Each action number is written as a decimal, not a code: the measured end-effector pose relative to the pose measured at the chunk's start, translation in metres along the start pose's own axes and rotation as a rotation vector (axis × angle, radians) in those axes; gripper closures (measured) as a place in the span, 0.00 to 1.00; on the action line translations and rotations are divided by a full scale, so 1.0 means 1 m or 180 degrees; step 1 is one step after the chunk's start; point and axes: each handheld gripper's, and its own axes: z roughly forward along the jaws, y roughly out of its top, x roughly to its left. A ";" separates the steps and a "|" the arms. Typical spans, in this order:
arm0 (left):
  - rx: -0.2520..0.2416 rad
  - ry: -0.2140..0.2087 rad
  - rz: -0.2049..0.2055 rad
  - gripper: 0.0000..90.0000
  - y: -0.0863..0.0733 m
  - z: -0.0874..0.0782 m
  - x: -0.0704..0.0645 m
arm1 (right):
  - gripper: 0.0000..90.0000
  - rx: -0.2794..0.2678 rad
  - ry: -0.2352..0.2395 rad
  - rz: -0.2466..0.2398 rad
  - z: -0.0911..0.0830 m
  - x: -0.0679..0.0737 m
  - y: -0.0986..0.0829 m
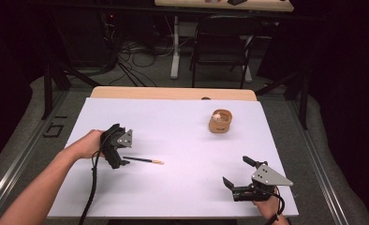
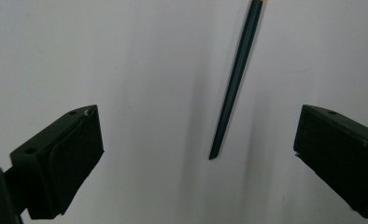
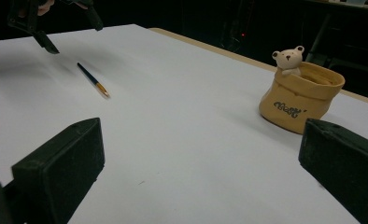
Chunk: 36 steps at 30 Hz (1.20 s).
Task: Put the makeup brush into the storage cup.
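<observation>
From above, a white-topped desk (image 1: 173, 197) carries a dark pencil (image 1: 143, 160) lying left of centre, its pale end pointing right. The left tongs (image 1: 118, 164) hang open over the pencil's dark end; the right tongs (image 1: 239, 172) rest open near the front right corner. A tan pot with a small bear figure (image 1: 220, 120) stands toward the far right.

In the left gripper view, the pencil (image 2: 236, 79) lies between the spread jaws, untouched.

In the right gripper view, the bear pot (image 3: 301, 97) sits ahead at right, and the pencil (image 3: 93, 80) lies far left below the left tongs (image 3: 56, 28).
</observation>
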 end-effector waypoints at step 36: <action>0.0578 -0.0561 0.0590 0.78 0.031 0.035 0.002 | 0.00 0.0029 0.0001 0.0006 -0.001 -0.001 0.000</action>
